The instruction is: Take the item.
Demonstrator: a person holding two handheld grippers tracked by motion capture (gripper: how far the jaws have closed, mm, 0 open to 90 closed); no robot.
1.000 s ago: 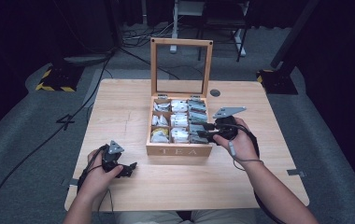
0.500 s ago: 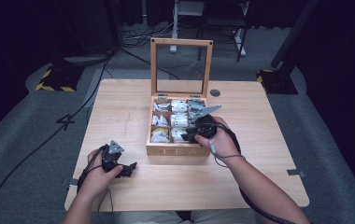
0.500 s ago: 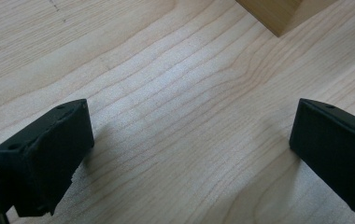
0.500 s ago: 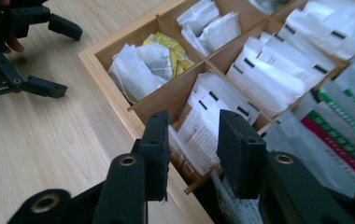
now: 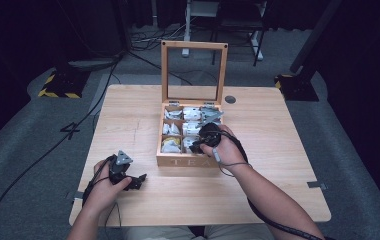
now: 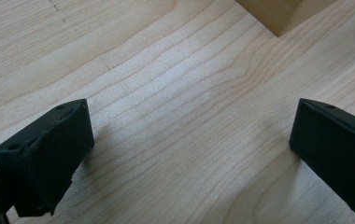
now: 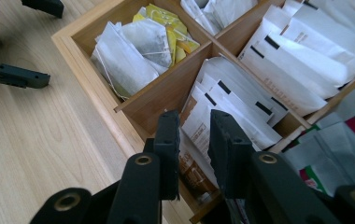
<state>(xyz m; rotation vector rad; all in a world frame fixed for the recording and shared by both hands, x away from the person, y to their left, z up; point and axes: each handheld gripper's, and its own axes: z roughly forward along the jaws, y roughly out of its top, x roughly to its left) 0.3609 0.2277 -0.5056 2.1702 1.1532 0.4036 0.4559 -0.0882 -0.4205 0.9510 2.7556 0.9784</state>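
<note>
A light wooden tea box (image 5: 188,161) with the word TEA on its front wall stands in the middle of the pale wooden table (image 5: 288,150), and its framed lid with a clear pane (image 5: 194,72) stands upright at the far side. Thin wooden walls divide the inside of the box into small compartments, and each one is full of paper tea sachets. In the right gripper view, one front compartment holds loose white and yellow sachets (image 7: 140,44), the one beside it holds white sachets with black marks (image 7: 231,109) standing in a row, and another one has sachets with red and green print (image 7: 348,140). The right gripper (image 7: 192,140) is over the box, and its tips are down in the compartment with the black-marked sachets; the jaws are close with only a narrow gap, and they seem to have a sachet edge between them, but I cannot tell if they really grip it. The left gripper (image 6: 189,154) rests low over the bare table, near the front left corner of the box, with its jaws wide apart.
</note>
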